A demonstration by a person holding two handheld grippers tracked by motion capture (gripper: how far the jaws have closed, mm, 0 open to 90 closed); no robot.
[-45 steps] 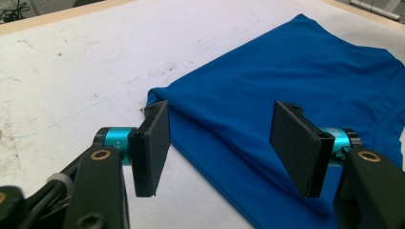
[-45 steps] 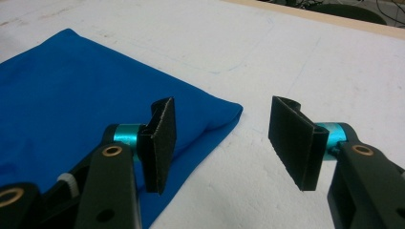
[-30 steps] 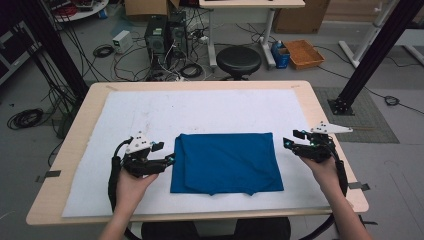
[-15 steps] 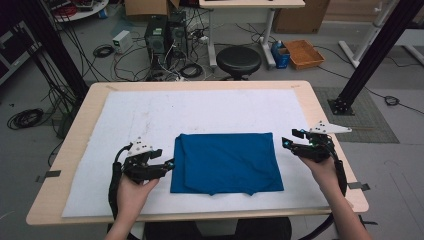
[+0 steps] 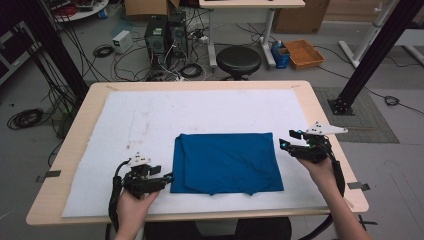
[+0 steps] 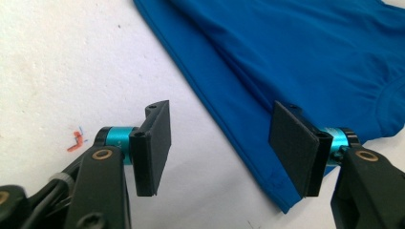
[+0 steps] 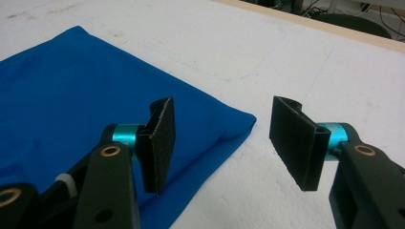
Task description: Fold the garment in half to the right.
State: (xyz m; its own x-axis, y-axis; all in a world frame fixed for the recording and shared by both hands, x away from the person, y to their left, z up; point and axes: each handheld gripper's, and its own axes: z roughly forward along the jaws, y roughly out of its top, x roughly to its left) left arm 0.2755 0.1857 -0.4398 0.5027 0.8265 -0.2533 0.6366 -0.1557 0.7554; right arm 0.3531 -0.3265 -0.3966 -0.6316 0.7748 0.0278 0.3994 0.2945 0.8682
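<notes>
A folded blue cloth [image 5: 227, 162] lies flat on the white mat [image 5: 150, 120] in the middle of the table. My left gripper [image 5: 169, 176] sits at the cloth's near left corner, jaws open, with the corner's hem [image 6: 267, 176] between and just below them. In the left gripper view the blue cloth [image 6: 296, 52] spreads to the upper right. My right gripper [image 5: 284, 145] hovers by the cloth's far right corner [image 7: 239, 125], jaws open and nothing pinched. The blue cloth [image 7: 57, 95] lies to the left in the right gripper view.
The wooden table edge [image 5: 200, 216] runs close in front of both hands. Behind the table stand a black stool [image 5: 239, 60], computer towers [image 5: 156, 32], cables on the floor and an orange crate [image 5: 303, 52]. A black frame post [image 5: 372, 50] rises at the right.
My left gripper has moved toward the near edge of the table and lower, ending at the cloth's near left corner. The right gripper has stayed by the right corner.
</notes>
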